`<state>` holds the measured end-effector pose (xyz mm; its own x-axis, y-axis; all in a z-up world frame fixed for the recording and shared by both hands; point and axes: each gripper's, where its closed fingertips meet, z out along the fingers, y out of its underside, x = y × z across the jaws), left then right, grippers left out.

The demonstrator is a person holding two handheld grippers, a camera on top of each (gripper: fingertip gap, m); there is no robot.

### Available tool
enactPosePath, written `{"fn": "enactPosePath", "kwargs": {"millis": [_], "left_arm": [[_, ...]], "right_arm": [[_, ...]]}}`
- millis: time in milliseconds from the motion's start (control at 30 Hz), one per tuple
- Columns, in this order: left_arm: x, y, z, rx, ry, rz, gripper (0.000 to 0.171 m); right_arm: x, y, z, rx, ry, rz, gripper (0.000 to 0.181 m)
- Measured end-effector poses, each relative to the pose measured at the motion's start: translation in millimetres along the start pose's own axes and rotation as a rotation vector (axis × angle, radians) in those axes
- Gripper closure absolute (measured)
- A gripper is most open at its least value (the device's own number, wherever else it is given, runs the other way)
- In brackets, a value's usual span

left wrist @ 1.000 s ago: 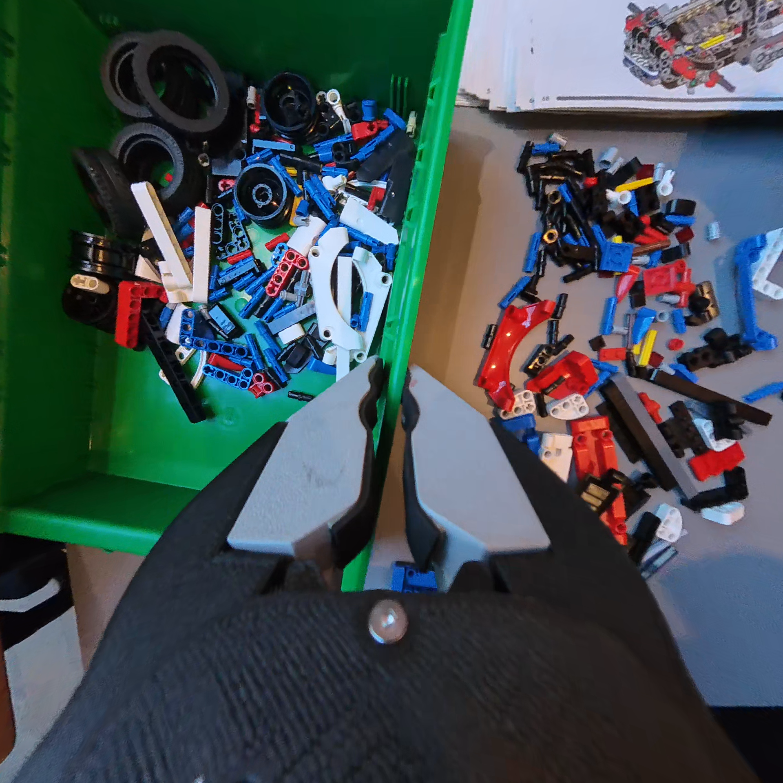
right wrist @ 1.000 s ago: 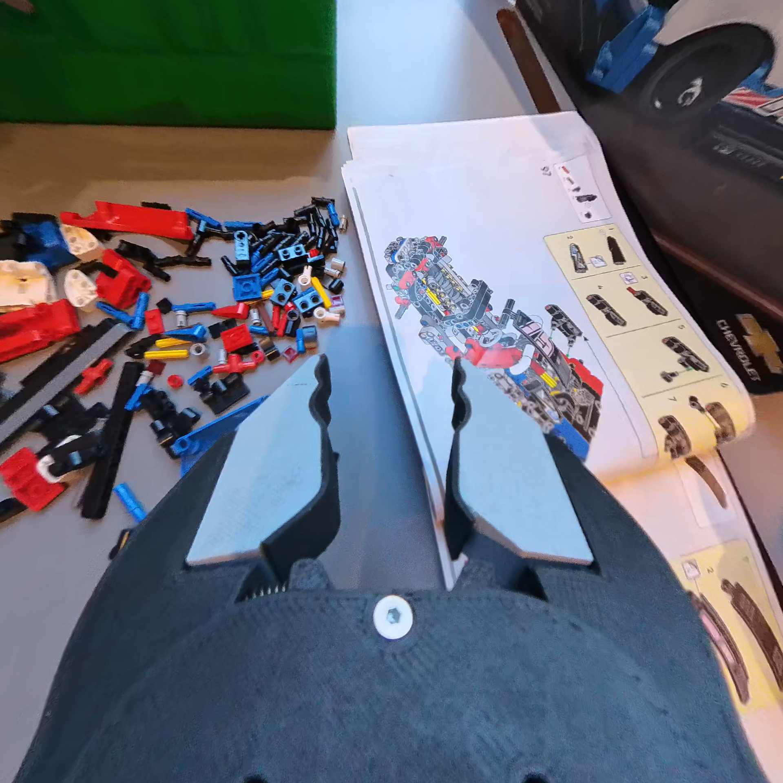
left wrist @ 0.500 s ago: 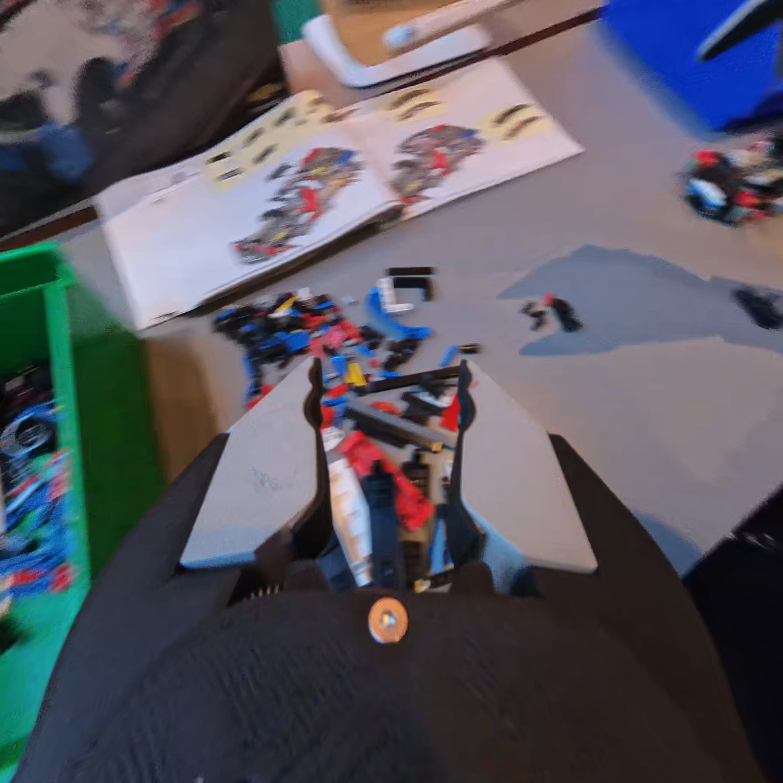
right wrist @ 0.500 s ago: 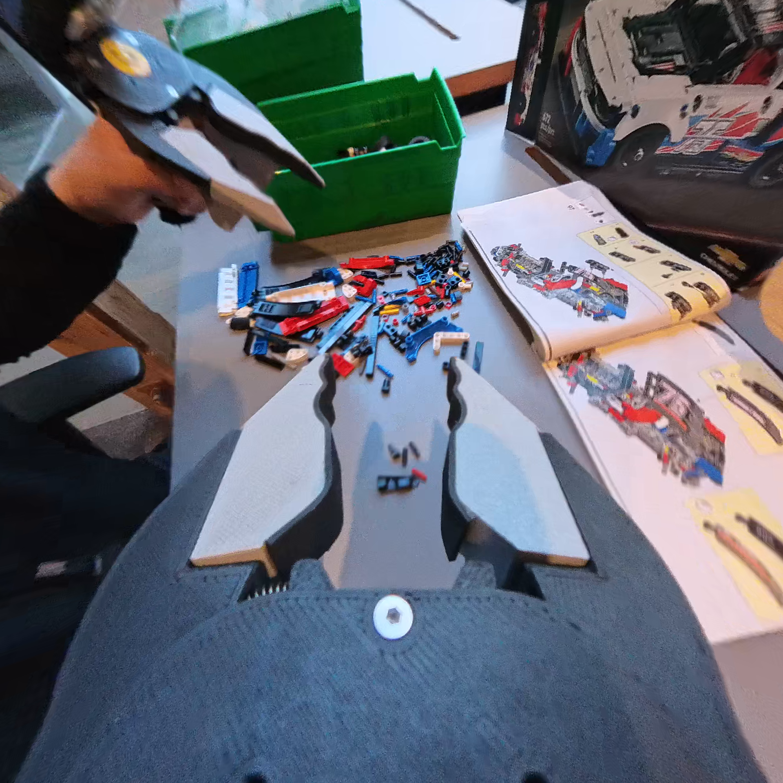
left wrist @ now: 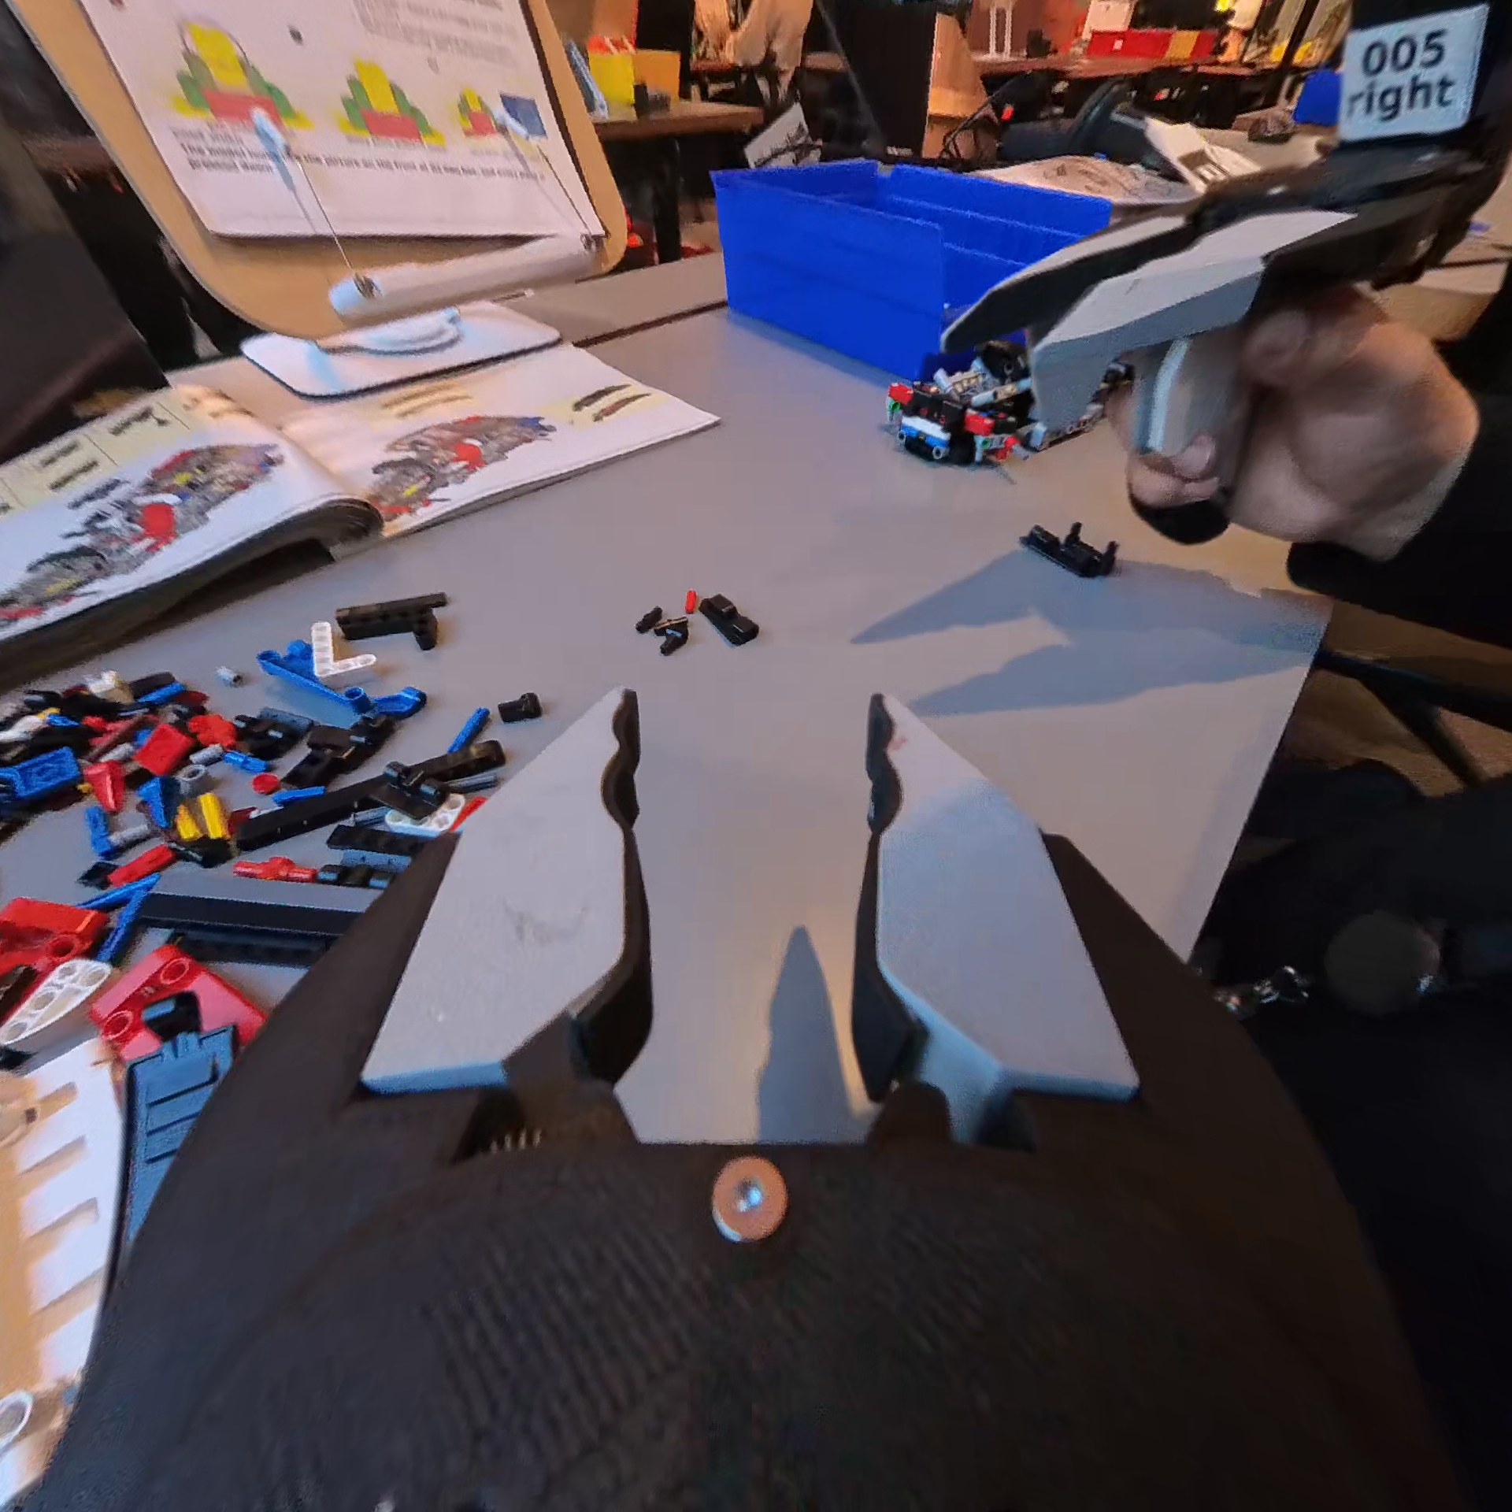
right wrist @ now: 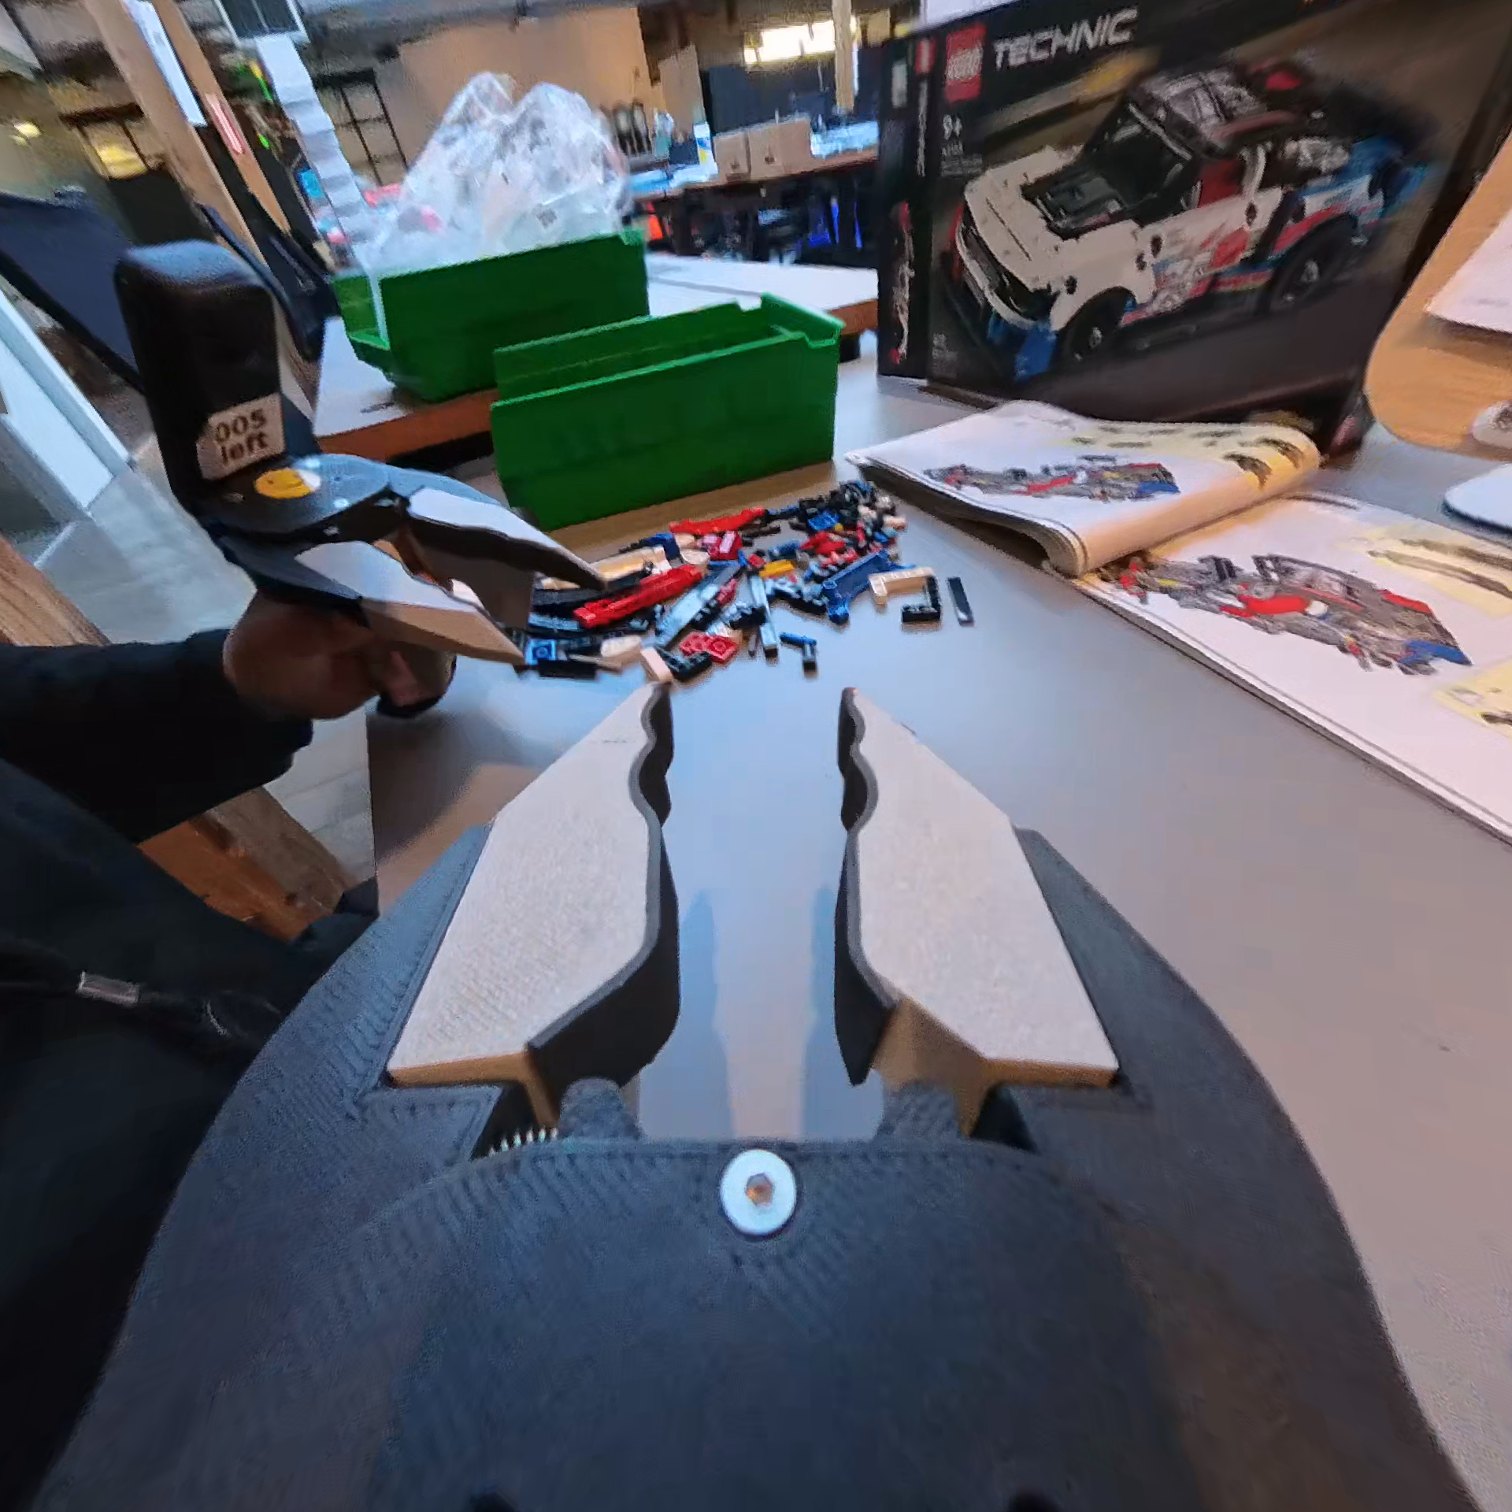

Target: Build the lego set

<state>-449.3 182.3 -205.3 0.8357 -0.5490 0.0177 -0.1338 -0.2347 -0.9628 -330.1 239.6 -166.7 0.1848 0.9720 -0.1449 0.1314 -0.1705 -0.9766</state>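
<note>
both grippers are empty with jaws spread above the grey table (left wrist: pixel 818 507). the small cluster of black and red pieces (left wrist: pixel 695 622) lies straight ahead of the left gripper (left wrist: pixel 749 708), its black beam angled across the jaw line; the right gripper (right wrist: pixel 757 704) looks farther off. the partly built model (left wrist: pixel 957 413) sits beyond, by the blue bin (left wrist: pixel 826 245).

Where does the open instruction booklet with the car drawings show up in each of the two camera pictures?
Left wrist view: open instruction booklet, upper left, beyond the loose brick pile.
Right wrist view: booklet, right side, in front of the set's box.
Shared landmark: the brick pile beside it.
</note>
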Motion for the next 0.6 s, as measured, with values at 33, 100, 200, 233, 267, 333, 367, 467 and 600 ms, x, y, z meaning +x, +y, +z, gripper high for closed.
{"fn": "enactPosePath", "kwargs": {"millis": [33,100,200,233,267,333,367,467,600], "left_arm": [[3.1,0.9,-2.3,0.006,0.0,0.02,0.118],[8.6,2.3,-5.6,0.02,0.001,0.077,0.118],[14.5,1.8,-9.0,0.044,0.032,0.14,0.12],[12.7,2.3,-9.7,0.044,0.036,0.14,0.12],[10.6,2.0,-10.5,0.047,0.042,0.135,0.119],[5.5,1.2,-11.6,0.055,0.035,0.138,0.118],[5.4,0.7,-11.6,0.062,0.039,0.14,0.119],[7.9,1.5,-11.1,0.058,0.086,0.11,0.119],[3.3,-3.9,-16.0,0.1,0.122,0.025,0.122]], "right_arm": [[-4.4,-1.7,4.6,0.037,-0.008,0.0,0.144],[-13.3,-5.6,14.4,0.116,-0.041,0.014,0.142],[-21.8,1.1,36.5,0.147,-0.061,-0.009,0.137],[-22.4,5.3,45.6,0.134,-0.055,-0.037,0.137],[-22.2,7.9,54.7,0.12,-0.051,-0.061,0.137],[-22.6,8.2,71.2,0.092,-0.069,-0.082,0.137],[-22.0,6.8,78.3,0.087,-0.078,-0.088,0.137],[-12.8,4.9,98.3,0.084,-0.062,-0.112,0.139],[-7.2,0.1,117.3,0.095,-0.08,-0.112,0.139]]}}
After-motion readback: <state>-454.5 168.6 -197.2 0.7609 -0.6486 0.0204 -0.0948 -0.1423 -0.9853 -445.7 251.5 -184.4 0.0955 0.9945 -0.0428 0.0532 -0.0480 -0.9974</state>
